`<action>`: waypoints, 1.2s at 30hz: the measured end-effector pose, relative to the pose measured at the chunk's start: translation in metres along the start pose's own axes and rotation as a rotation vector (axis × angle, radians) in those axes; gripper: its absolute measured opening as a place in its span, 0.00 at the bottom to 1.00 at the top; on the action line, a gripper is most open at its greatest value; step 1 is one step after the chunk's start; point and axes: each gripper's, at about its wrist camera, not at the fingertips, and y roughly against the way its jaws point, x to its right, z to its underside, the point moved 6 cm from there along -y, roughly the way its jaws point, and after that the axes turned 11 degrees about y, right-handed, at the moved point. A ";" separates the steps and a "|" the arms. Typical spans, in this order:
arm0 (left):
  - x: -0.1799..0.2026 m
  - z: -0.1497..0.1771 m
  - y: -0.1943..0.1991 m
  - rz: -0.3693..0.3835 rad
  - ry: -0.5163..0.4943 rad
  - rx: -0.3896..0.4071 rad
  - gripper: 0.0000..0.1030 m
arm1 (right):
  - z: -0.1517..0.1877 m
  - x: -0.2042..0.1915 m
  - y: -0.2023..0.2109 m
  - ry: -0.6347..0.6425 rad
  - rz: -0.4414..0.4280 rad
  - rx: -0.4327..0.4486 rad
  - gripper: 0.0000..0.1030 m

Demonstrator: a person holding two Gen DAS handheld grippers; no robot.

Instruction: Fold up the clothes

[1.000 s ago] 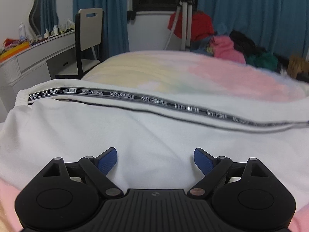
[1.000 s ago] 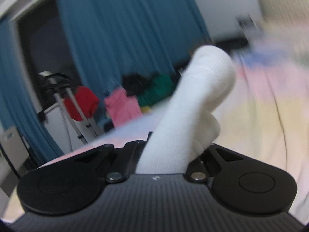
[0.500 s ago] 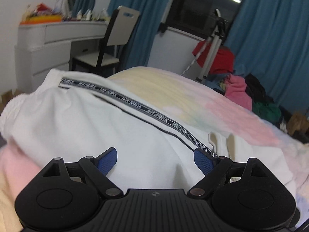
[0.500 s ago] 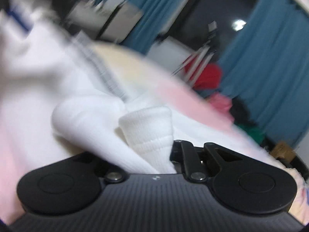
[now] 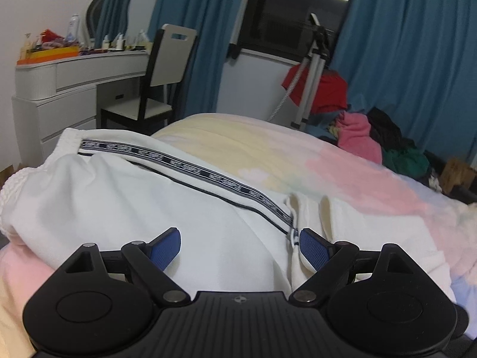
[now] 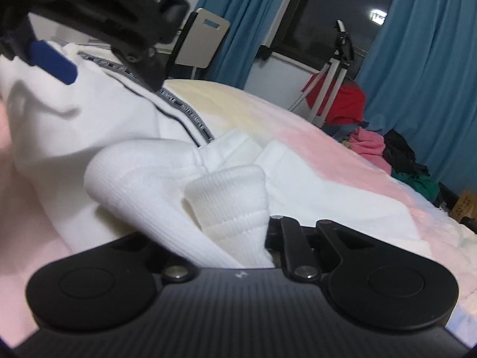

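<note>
White trousers [image 5: 125, 197] spread across the bed [image 5: 342, 161], left tongs [image 5: 238, 246] spread wide just above the cloth, right tongs [image 6: 235, 238] pinching the ribbed cuff [image 6: 229, 200], folded leg bunched before them.

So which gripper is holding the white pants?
The right gripper is: its jaws are shut on a ribbed cuff of the white pants. The left gripper is open, holding nothing.
</note>
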 end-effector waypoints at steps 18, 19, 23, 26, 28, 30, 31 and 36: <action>0.043 0.035 0.014 0.177 -0.239 -0.022 0.86 | 0.022 0.123 0.120 -0.702 -0.029 0.025 0.74; 0.043 0.040 0.009 0.156 -0.256 -0.041 0.86 | 0.027 0.129 0.117 -0.712 0.015 0.020 0.74; 0.033 0.051 -0.007 0.078 -0.299 -0.112 0.86 | 0.041 0.140 0.109 -0.652 0.210 -0.033 0.74; 0.021 0.052 -0.014 0.054 -0.265 -0.163 0.86 | 0.042 0.141 0.103 -0.610 0.230 -0.026 0.73; 0.013 0.050 -0.016 0.063 -0.219 -0.188 0.86 | 0.043 0.137 0.093 -0.618 0.207 -0.040 0.73; 0.005 0.045 -0.016 0.064 -0.176 -0.204 0.86 | 0.045 0.132 0.080 -0.621 0.176 -0.066 0.73; 0.000 0.040 -0.012 0.069 -0.144 -0.208 0.86 | 0.049 0.130 0.074 -0.618 0.155 -0.091 0.73; -0.049 0.006 0.014 0.026 0.095 -0.194 0.89 | 0.062 0.115 0.049 -0.615 0.100 -0.180 0.73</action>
